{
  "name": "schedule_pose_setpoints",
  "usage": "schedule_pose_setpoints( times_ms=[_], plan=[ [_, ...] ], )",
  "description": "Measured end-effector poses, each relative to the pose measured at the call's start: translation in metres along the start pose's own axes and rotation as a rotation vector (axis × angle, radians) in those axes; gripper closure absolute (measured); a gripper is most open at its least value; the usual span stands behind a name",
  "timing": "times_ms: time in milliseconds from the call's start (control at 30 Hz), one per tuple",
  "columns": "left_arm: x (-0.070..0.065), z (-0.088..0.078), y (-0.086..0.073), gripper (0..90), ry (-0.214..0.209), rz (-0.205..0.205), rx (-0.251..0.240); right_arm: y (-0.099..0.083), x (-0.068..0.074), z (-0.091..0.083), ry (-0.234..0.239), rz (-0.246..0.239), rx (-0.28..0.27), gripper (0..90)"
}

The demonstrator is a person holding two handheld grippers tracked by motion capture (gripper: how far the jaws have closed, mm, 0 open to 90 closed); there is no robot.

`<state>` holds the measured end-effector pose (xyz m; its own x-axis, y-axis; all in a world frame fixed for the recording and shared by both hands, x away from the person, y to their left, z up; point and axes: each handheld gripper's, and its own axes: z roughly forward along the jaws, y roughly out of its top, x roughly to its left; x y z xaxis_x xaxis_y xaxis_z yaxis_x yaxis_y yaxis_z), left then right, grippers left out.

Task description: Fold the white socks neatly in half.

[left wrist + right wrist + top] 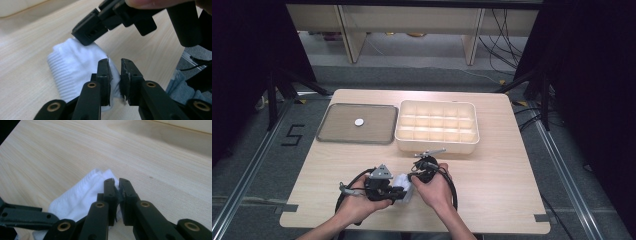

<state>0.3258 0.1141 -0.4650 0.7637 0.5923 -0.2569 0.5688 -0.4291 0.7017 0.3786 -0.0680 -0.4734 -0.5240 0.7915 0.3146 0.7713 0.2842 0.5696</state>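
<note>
The white sock lies on the near middle of the table, between the 2 hands. The left gripper pinches a thin edge of this sock between its nearly closed jaws. The right gripper also pinches the sock's fabric. Far behind stand a compartment box and a flat tray.

White ribbed sock on the counter

Soft and crumpled, it lies flat near the counter's front edge, one edge pinched between both tools' jaws.
</note>
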Motion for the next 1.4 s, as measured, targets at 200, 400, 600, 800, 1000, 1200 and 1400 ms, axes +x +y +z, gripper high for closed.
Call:
schedule_pose_setpoints(
  times_ms=[200, 400, 600, 800, 1000, 1200, 1400],
  plan=[
    [0.0, 0.01, -0.005, 82.3, -0.022, -0.007, 0.032, -0.001, 0.001, 0.001, -0.015, 0.003, 0.009, 85.2],
    [-0.001, 0.019, -0.01, 84.2, -0.024, -0.012, 0.052, -0.001, -0.001, 0.004, -0.025, 0.0, 0.041, 85.2],
    [-0.002, 0.022, -0.009, 84.4, -0.026, -0.003, 0.057, -0.002, -0.001, 0.006, -0.036, -0.014, 0.037, 85.3],
    [-0.002, 0.022, -0.01, 83.9, -0.029, 0.004, 0.045, -0.002, 0.0, 0.008, -0.048, -0.01, 0.045, 85.4],
    [-0.006, 0.018, -0.012, 83.5, -0.032, -0.002, 0.036, -0.002, -0.001, 0.007, -0.042, -0.026, 0.034, 85.3],
    [-0.004, 0.017, -0.013, 85.7, -0.044, 0.002, 0.043, -0.002, 0.002, 0.008, -0.051, -0.028, 0.029, 85.3],
    [-0.004, 0.024, -0.017, 88.2, -0.049, -0.026, 0.059, -0.003, 0.001, 0.008, -0.055, -0.033, 0.027, 85.2]
  ],
)
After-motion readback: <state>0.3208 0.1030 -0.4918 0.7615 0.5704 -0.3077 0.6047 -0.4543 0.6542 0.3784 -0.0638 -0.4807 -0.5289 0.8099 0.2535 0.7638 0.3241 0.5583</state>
